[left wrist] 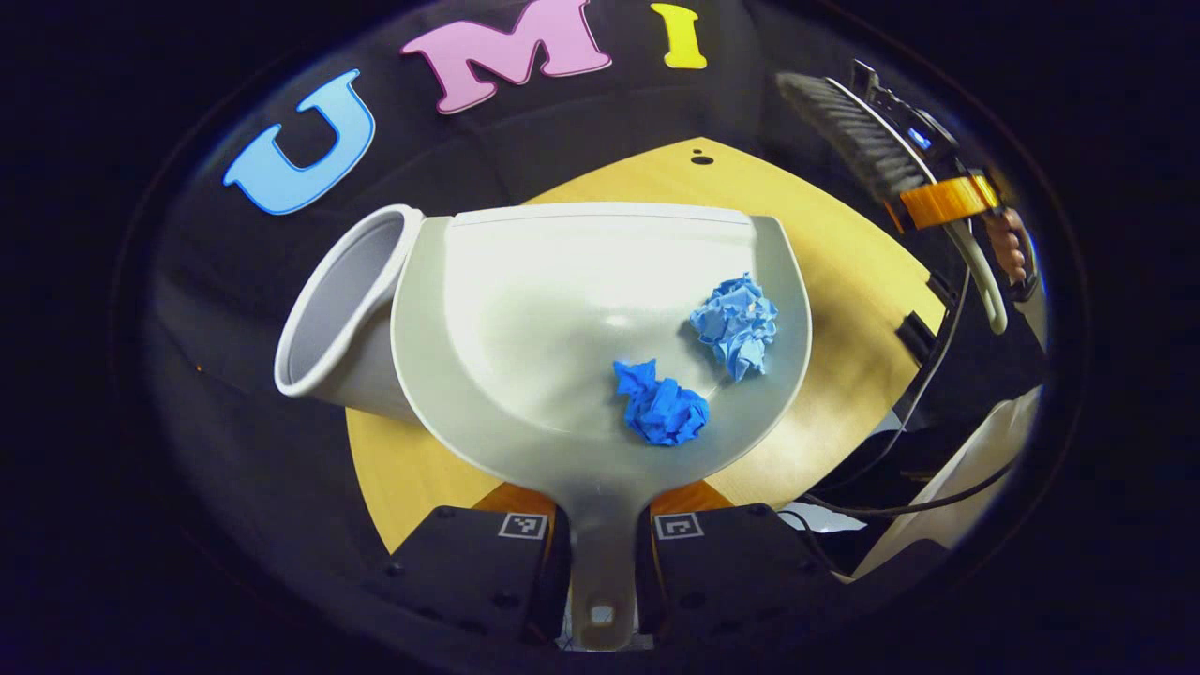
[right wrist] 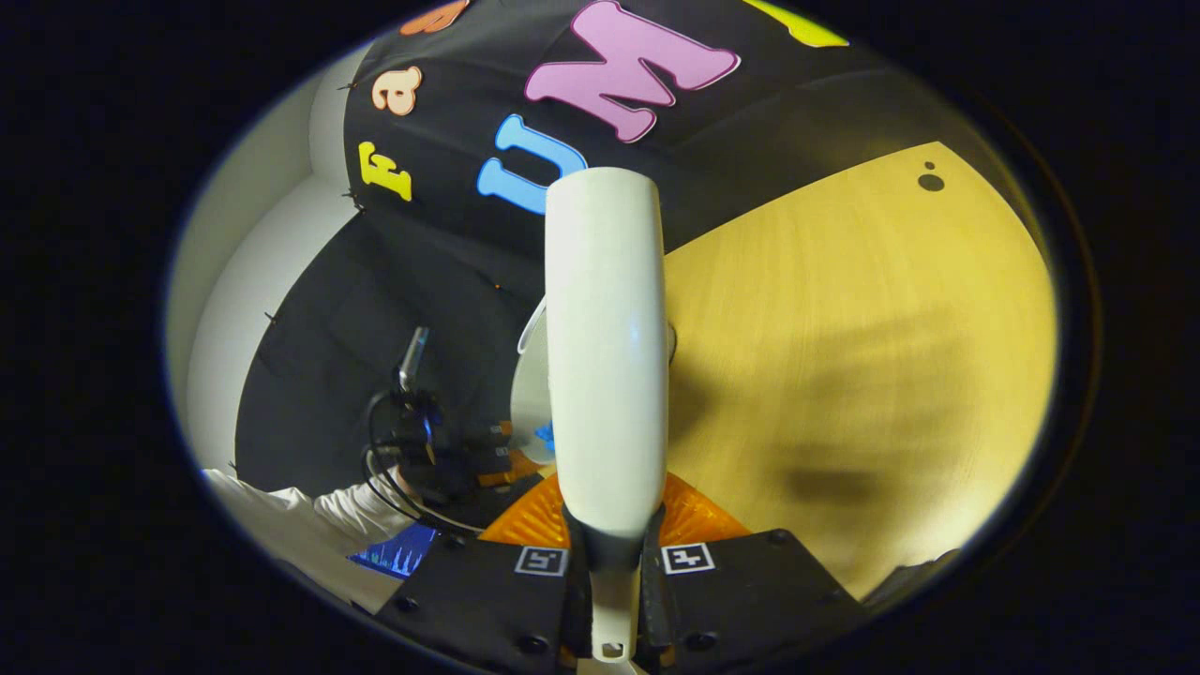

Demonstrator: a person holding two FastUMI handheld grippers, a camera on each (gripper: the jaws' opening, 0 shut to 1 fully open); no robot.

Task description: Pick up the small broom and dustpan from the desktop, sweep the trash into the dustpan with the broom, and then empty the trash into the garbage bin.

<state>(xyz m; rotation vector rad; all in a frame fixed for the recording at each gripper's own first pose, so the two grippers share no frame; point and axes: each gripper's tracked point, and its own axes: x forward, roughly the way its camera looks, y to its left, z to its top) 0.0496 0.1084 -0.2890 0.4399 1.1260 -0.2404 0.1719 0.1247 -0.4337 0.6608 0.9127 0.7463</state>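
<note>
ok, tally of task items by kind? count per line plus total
Blue crumpled paper wads, both in the dustpan: 2
Dustpan: 1
Broom: 1
Garbage bin: 1
Total: 5

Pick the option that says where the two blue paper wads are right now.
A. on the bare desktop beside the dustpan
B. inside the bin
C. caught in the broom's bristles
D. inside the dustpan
D: in the left gripper view both blue wads lie in the pan of the dustpan, whose handle the left hand-held gripper clamps, with the bin lying beside it.
</note>
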